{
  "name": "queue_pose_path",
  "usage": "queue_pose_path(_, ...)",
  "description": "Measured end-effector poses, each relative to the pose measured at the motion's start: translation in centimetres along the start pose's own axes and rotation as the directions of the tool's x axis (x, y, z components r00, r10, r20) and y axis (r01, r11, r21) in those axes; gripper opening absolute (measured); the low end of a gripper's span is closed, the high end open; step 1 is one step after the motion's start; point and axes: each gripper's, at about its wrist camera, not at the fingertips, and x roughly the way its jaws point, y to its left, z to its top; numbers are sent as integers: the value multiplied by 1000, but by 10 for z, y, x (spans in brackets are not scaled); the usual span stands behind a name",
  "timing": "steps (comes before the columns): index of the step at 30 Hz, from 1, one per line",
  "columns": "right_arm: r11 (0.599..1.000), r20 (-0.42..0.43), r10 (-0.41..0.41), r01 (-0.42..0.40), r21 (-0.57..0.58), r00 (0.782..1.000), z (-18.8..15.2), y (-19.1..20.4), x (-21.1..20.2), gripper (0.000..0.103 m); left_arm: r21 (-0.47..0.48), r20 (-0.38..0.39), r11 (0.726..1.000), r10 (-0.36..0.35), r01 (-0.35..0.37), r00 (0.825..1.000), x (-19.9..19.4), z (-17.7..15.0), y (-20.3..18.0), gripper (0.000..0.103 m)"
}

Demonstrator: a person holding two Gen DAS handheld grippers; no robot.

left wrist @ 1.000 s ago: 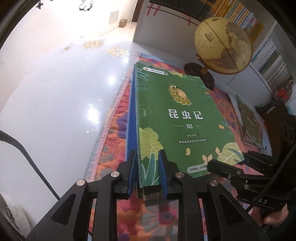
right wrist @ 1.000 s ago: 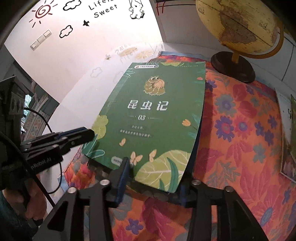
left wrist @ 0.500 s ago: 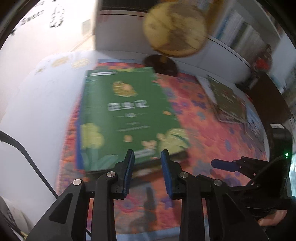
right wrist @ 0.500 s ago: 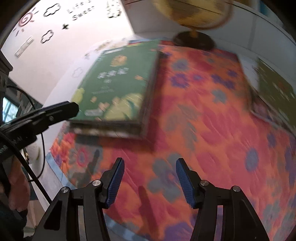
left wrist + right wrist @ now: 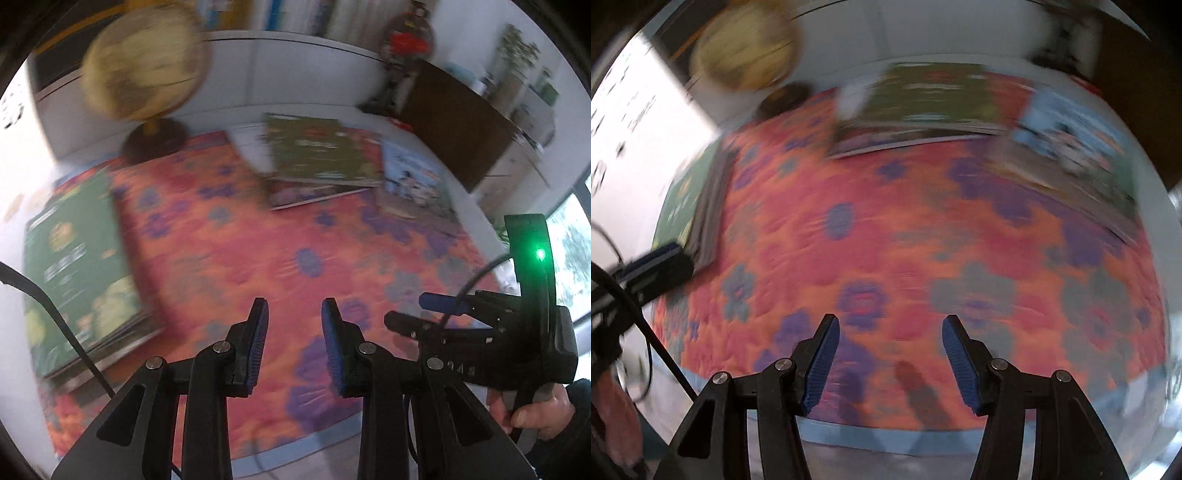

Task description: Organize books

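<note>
At the left, the green book stack [image 5: 77, 266] lies flat on the floral cloth [image 5: 258, 258], near the globe [image 5: 144, 77]. The left gripper [image 5: 291, 332] hovers over bare cloth, jaws parted with nothing between them. The right gripper [image 5: 888, 350] does the same, jaws set wider and empty. At the far side lie 2 loose books: a dark green book [image 5: 321, 155] and, just right of it, a blue book [image 5: 413, 184]. Both appear thin, stiff-covered and light, likely with glossy, slippery covers. Judged best hold: pinch a free edge or the spine side across the full thickness. Flat covers give little to grasp, so an edge would need lifting first.
</note>
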Motion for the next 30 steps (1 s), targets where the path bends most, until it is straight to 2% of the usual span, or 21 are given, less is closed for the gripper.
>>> queue_pose_path(6,985,72,-50,37,168,996,-2,-79,-40,56,18,2,998,-57,57,998,15,20,-58,27)
queue_pose_path(9,977,102,-67,44,209,993,-2,-105,-58,57,11,2,996,-91,91,996,18,27,-84,27)
queue_pose_path(12,971,122,-71,41,235,990,-1,-126,-69,59,23,-1,995,-92,92,996,23,30,-108,27)
queue_pose_path(14,971,137,-73,39,237,988,-2,-139,-77,59,21,-7,995,-94,94,996,27,32,-120,31)
queue_pose_path(19,977,146,-67,35,208,987,6,-156,-81,59,-3,-21,995,-102,102,995,37,37,-143,31)
queue_pose_path(30,993,153,-35,18,114,988,38,-178,-74,59,-80,-42,994,-77,73,996,58,46,-160,31)
